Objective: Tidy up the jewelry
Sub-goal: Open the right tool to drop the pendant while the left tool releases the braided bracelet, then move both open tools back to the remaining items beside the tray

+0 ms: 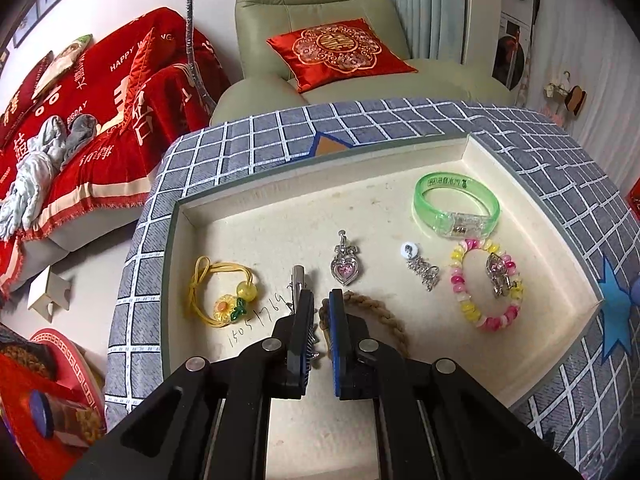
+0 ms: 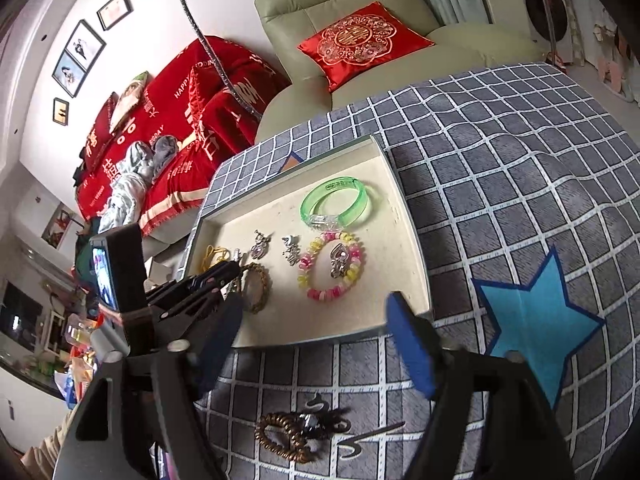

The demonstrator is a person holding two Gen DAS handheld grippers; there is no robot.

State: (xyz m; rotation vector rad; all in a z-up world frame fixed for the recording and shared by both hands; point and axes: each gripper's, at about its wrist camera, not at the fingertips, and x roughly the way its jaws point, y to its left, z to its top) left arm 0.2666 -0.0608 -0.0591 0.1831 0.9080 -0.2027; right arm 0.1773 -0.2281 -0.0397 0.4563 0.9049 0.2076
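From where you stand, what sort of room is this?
Most likely a home living room: a green armchair with a red cushion, framed pictures on the wall, and a checked tablecloth holding a jewelry tray.

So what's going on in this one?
A person is sorting jewelry into a shallow cream tray on a checked cloth. The left claw is shut on a silver hair clip low over the tray, near a braided bracelet. The right claw is open and empty at the tray's near edge. A green bangle, beaded bracelet and pendants are already in; a brown beaded piece still lies outside on the cloth.
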